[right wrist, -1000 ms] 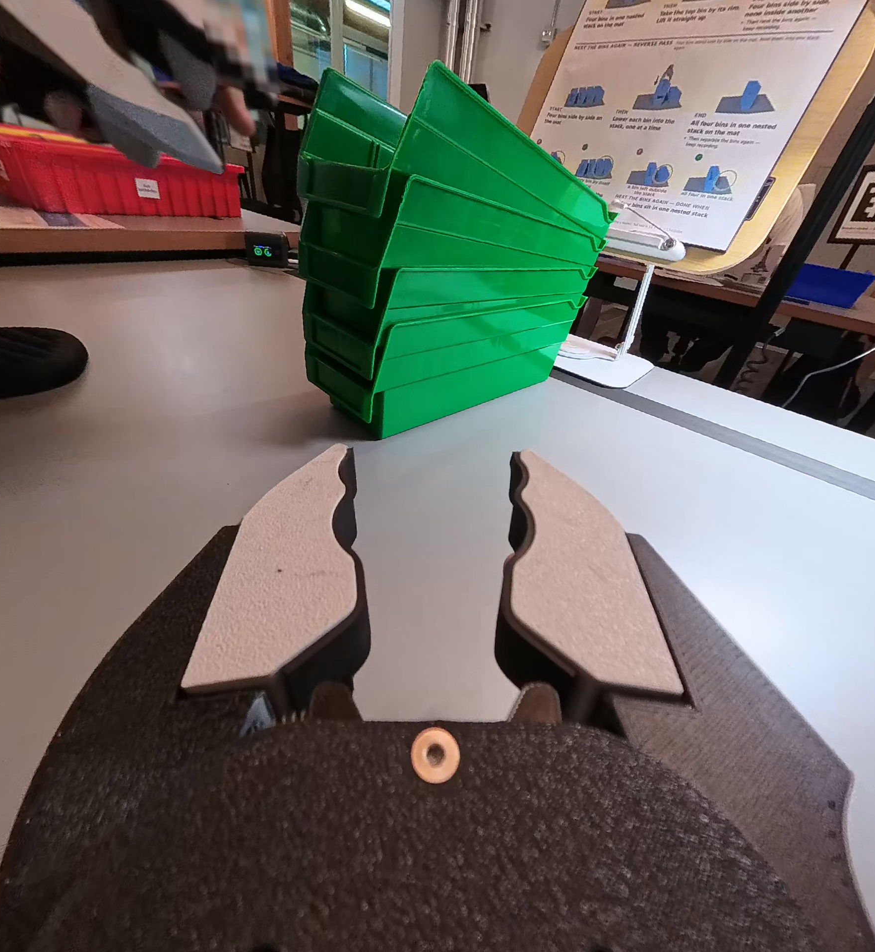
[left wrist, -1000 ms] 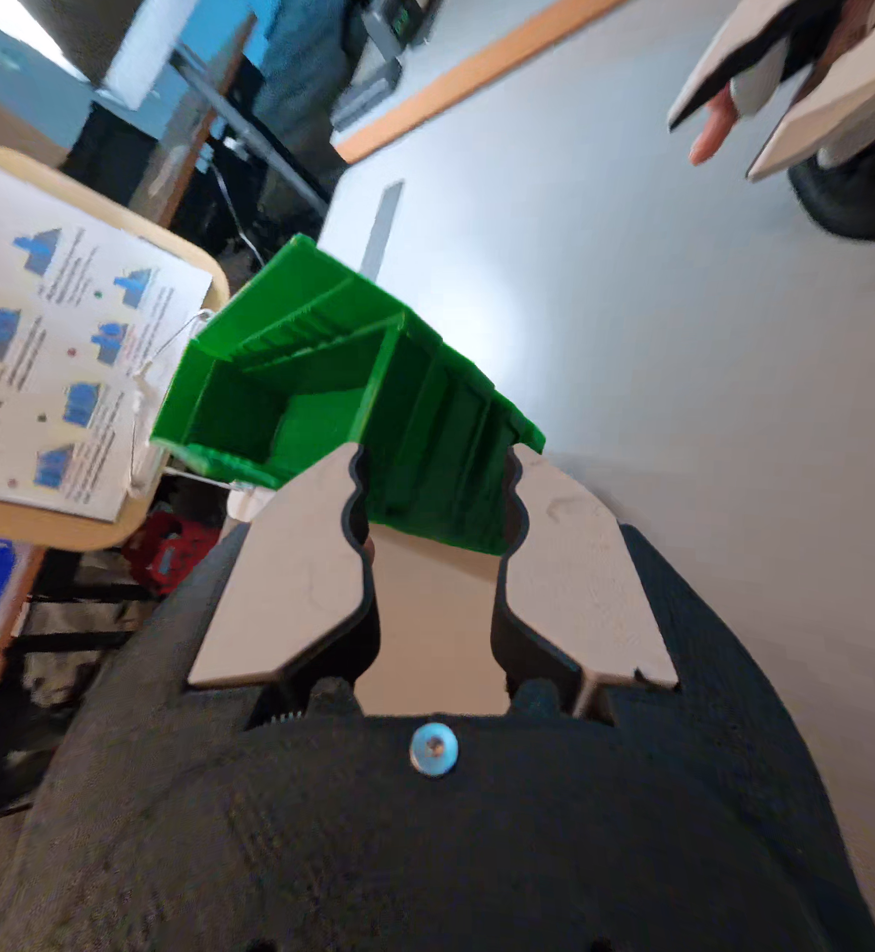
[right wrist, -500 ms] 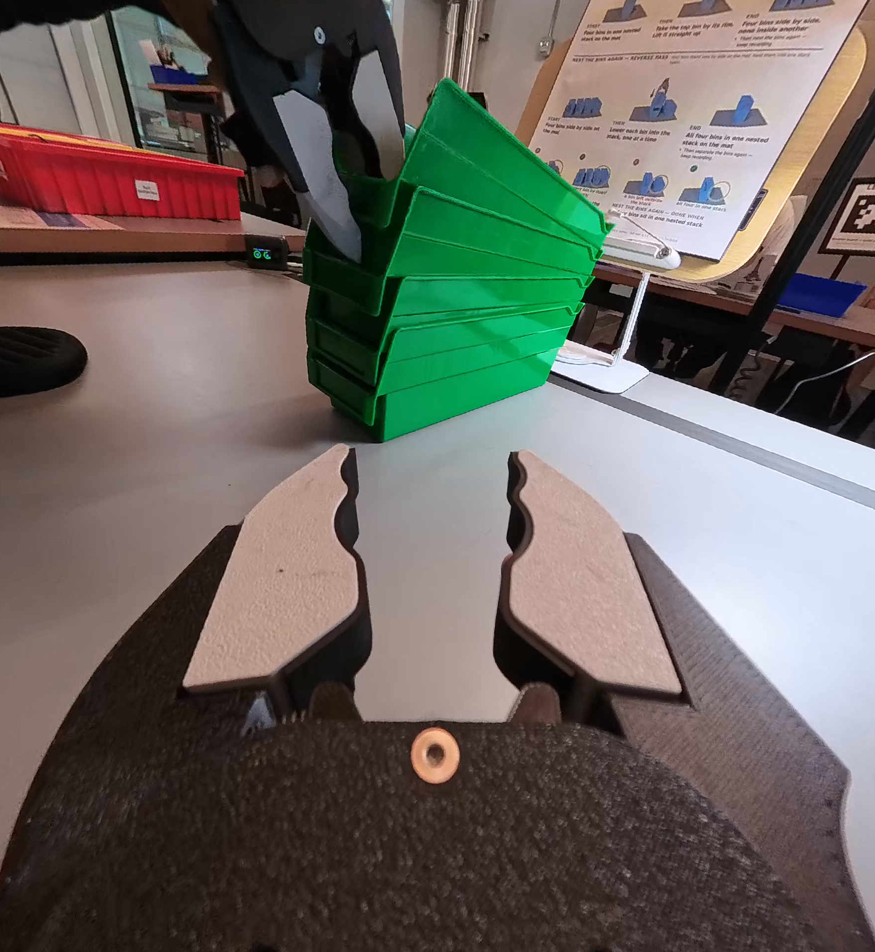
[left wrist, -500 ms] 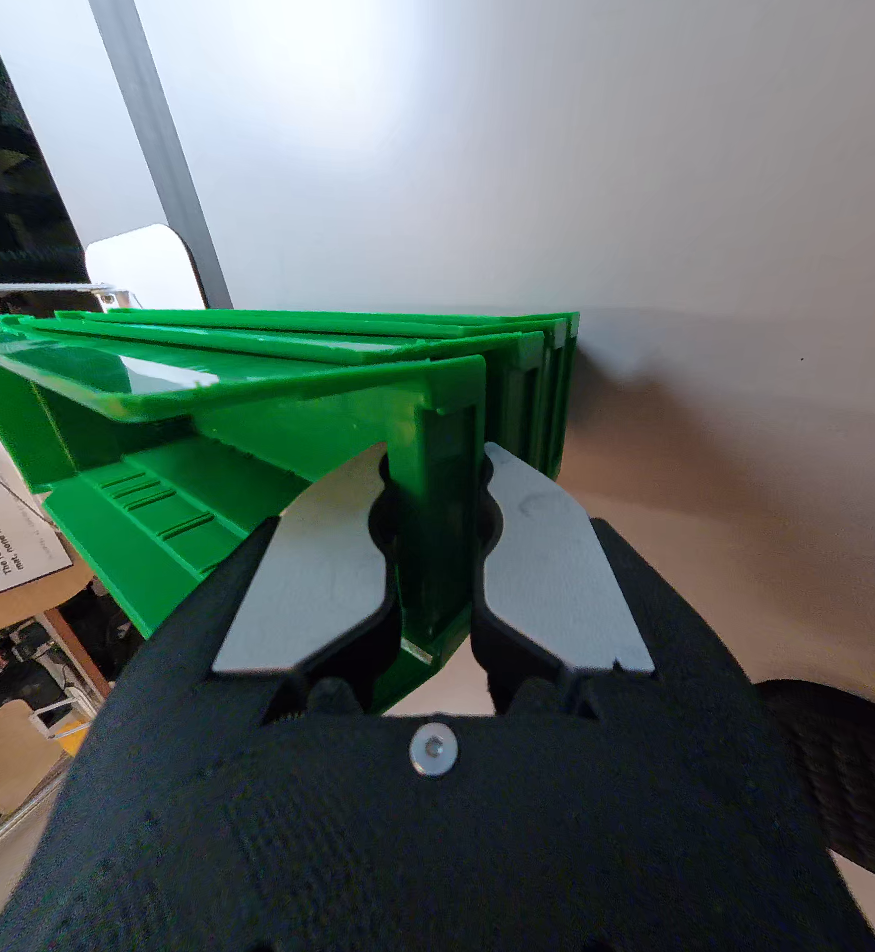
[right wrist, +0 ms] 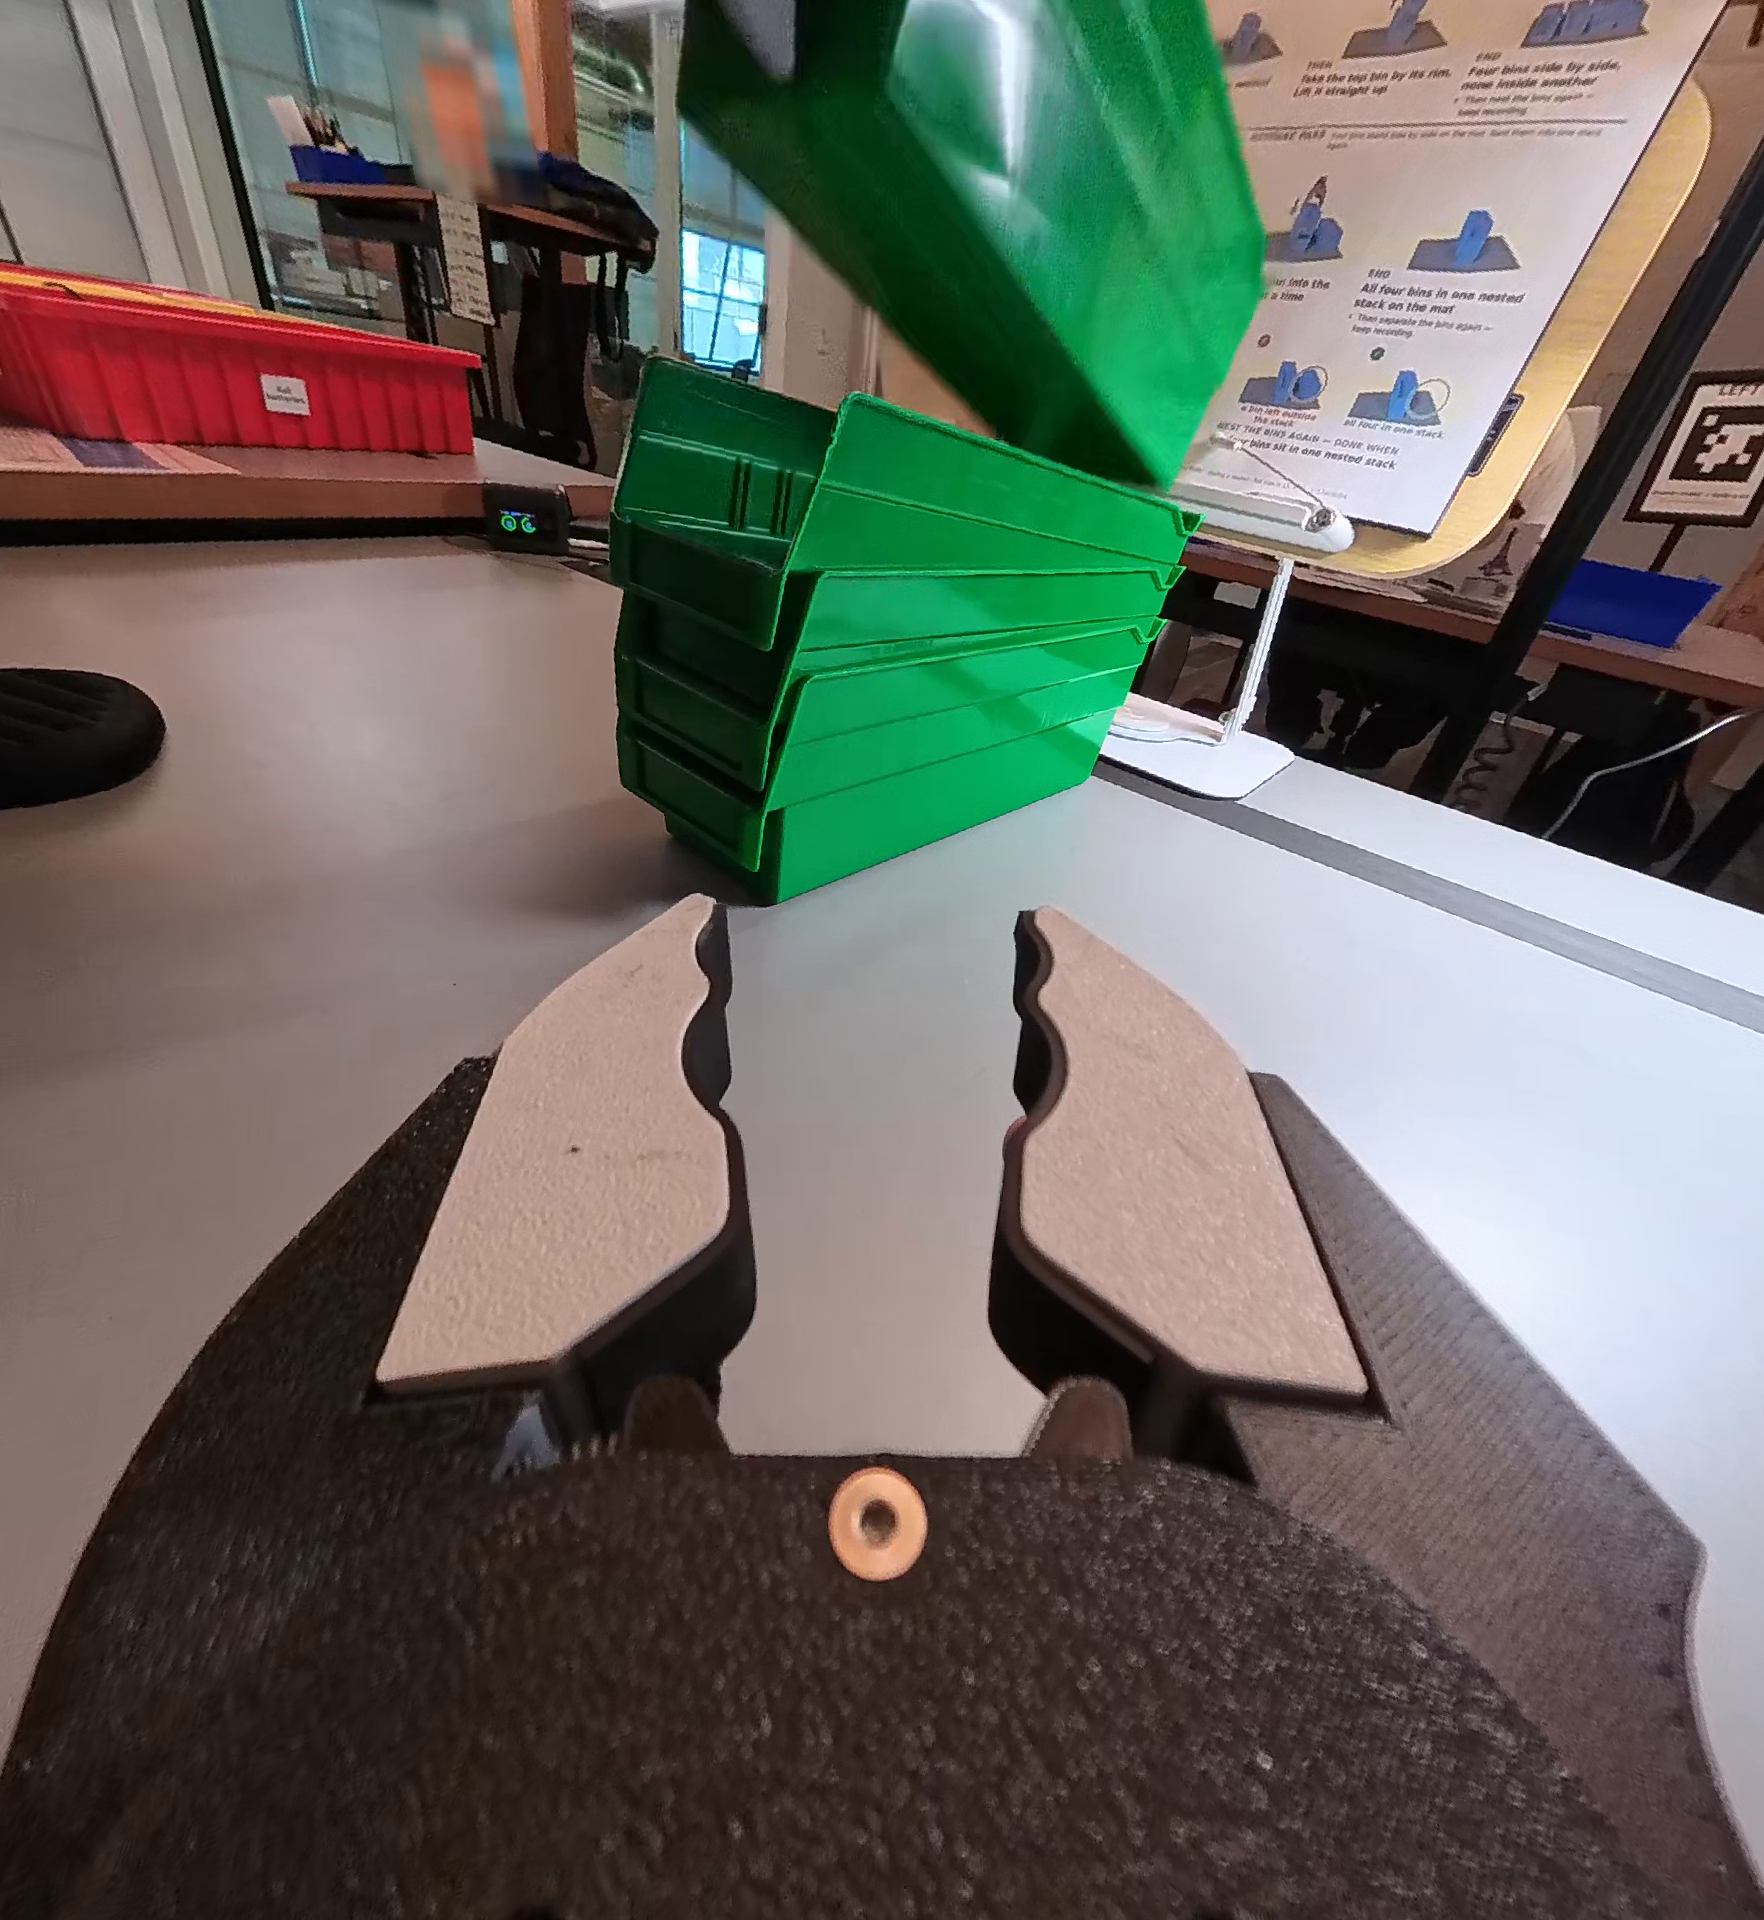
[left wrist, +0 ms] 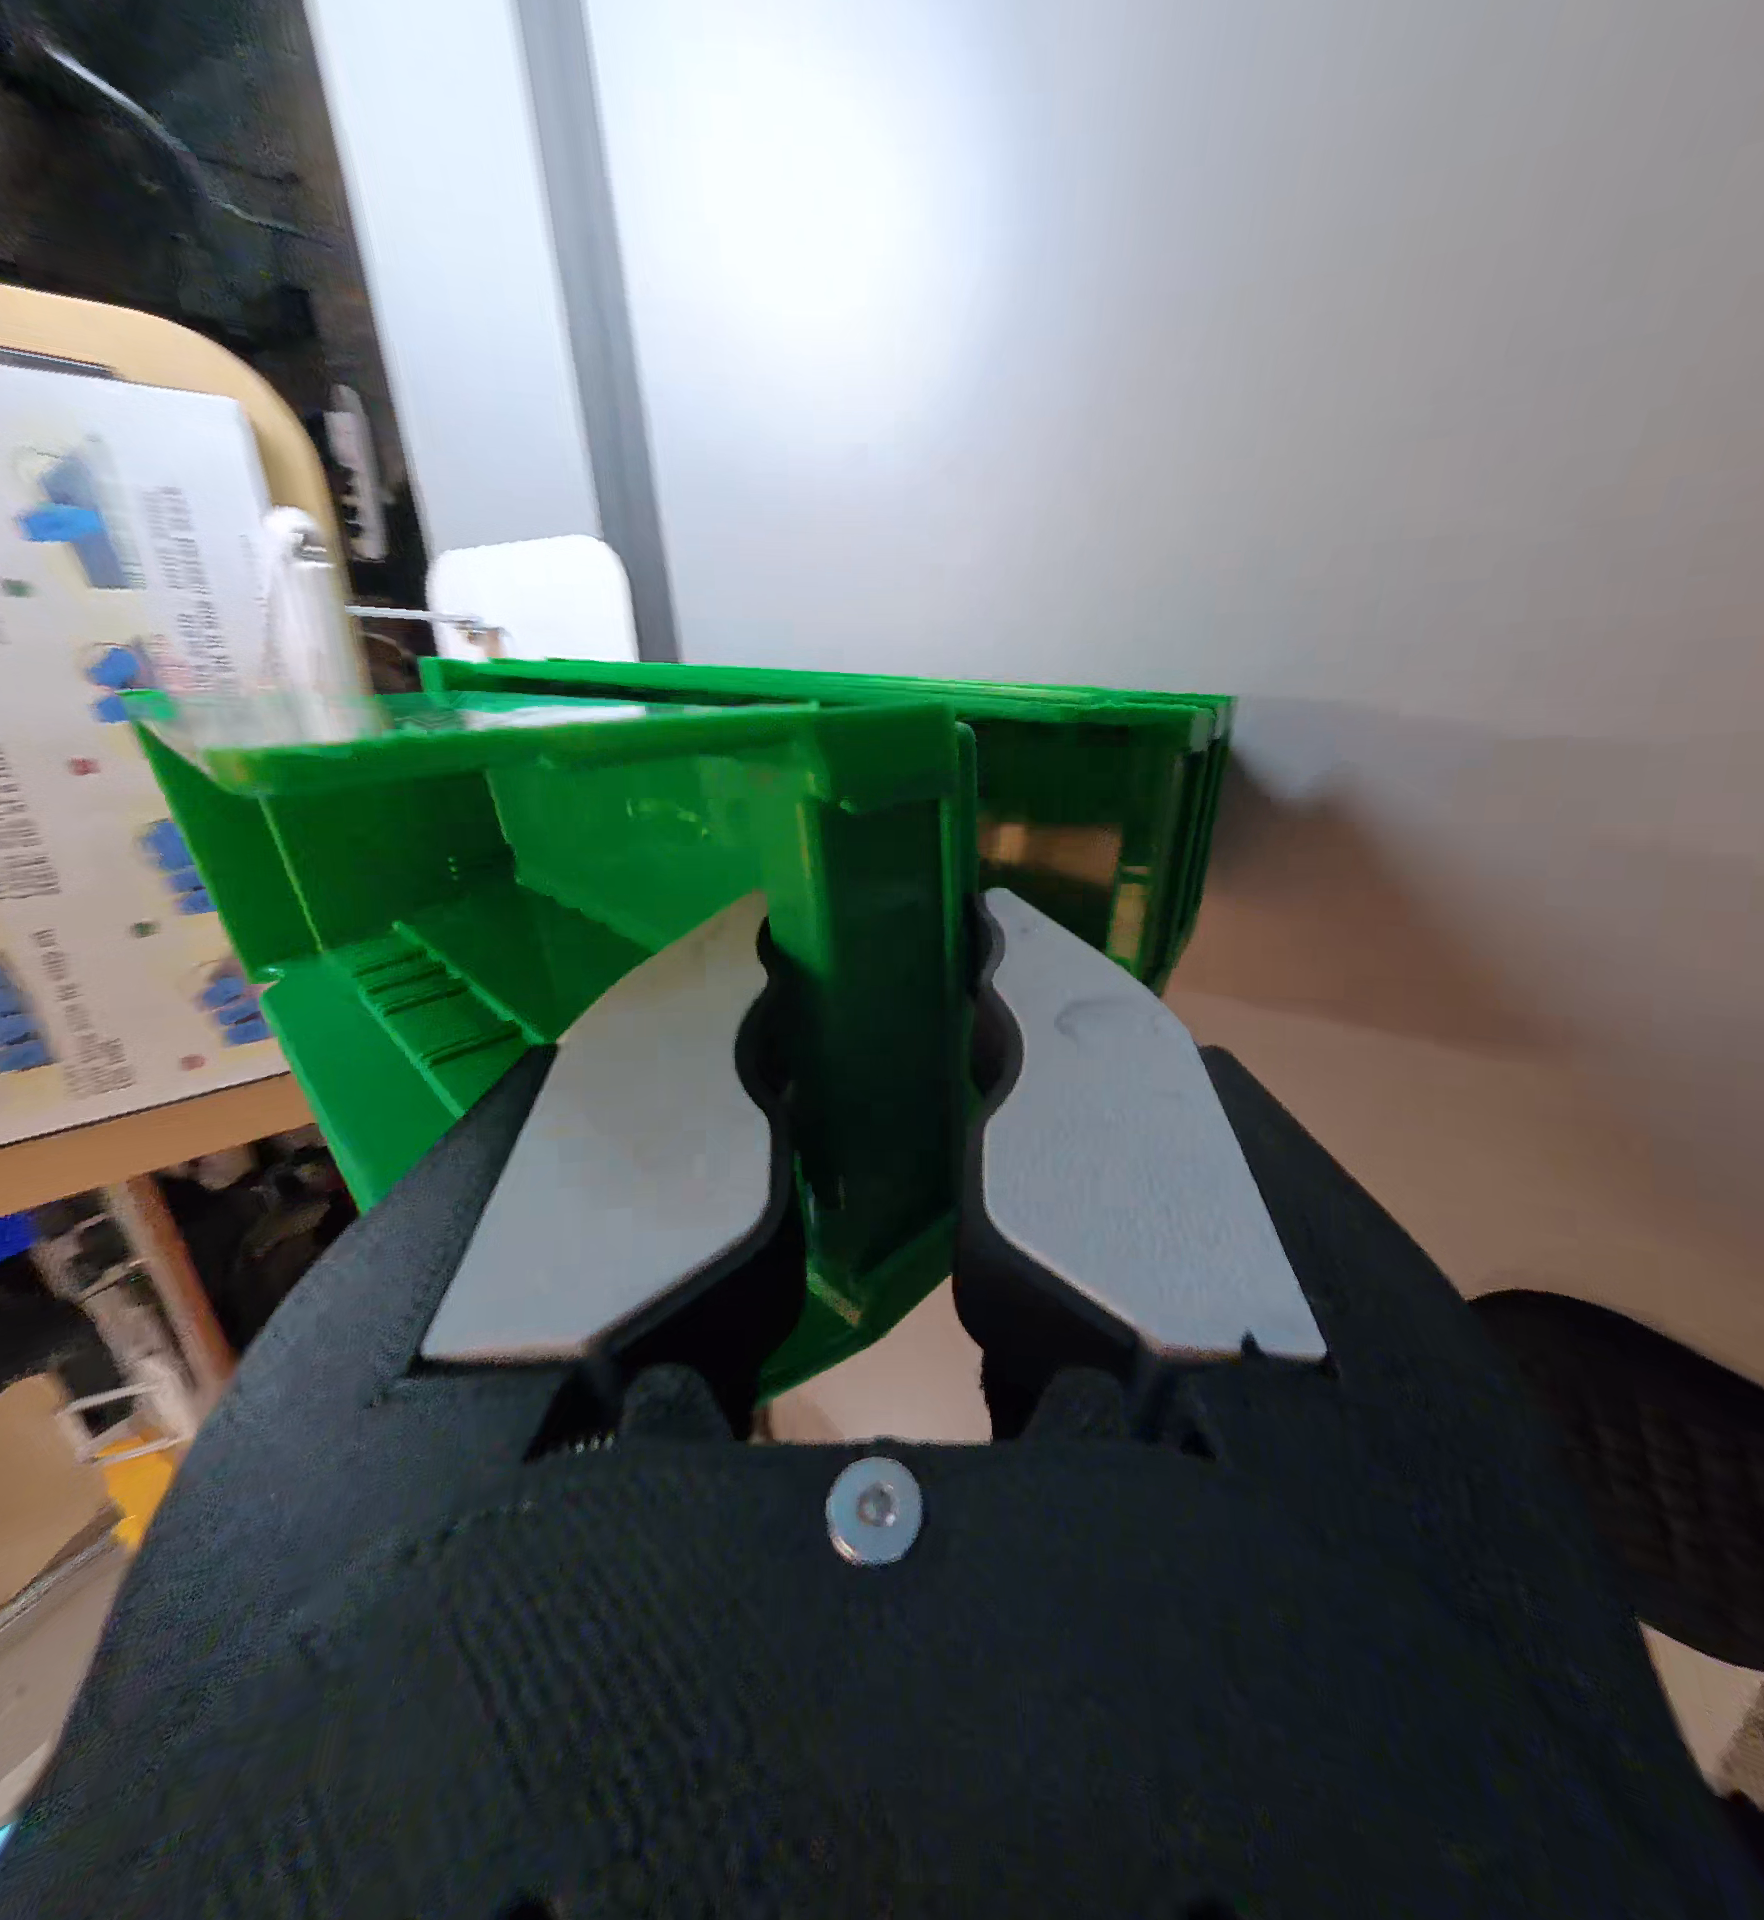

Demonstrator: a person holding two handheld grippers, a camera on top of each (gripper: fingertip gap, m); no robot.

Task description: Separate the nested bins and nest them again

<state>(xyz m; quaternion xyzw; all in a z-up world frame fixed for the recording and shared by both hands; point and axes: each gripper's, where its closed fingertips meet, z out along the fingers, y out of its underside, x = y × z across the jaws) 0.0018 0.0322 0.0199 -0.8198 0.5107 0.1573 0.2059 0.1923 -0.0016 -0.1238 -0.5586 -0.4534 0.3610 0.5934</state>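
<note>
My left gripper (left wrist: 873,914) is shut on the end wall of the top green bin (left wrist: 566,852), one finger inside it and one outside. In the right wrist view this bin (right wrist: 982,208) hangs tilted in the air, clear above the rest of the nested green stack (right wrist: 888,644). The stack stands on the grey table (right wrist: 234,935) and also shows behind the held bin in the left wrist view (left wrist: 1096,810). My right gripper (right wrist: 870,920) is open and empty, low over the table just in front of the stack.
A black pad (right wrist: 26,738) lies on the table at the left. Red bins (right wrist: 203,374) stand on a bench behind. An instruction poster (right wrist: 1460,260) and a white stand base (right wrist: 1210,748) are at the right, past a dark strip (right wrist: 1480,894) in the tabletop. My hands' fingertips stand some 25 cm from each other.
My left gripper came down onto the top bin's end wall, shut on it and lifted the bin up out of the stack, tilted. My right gripper has not moved.
</note>
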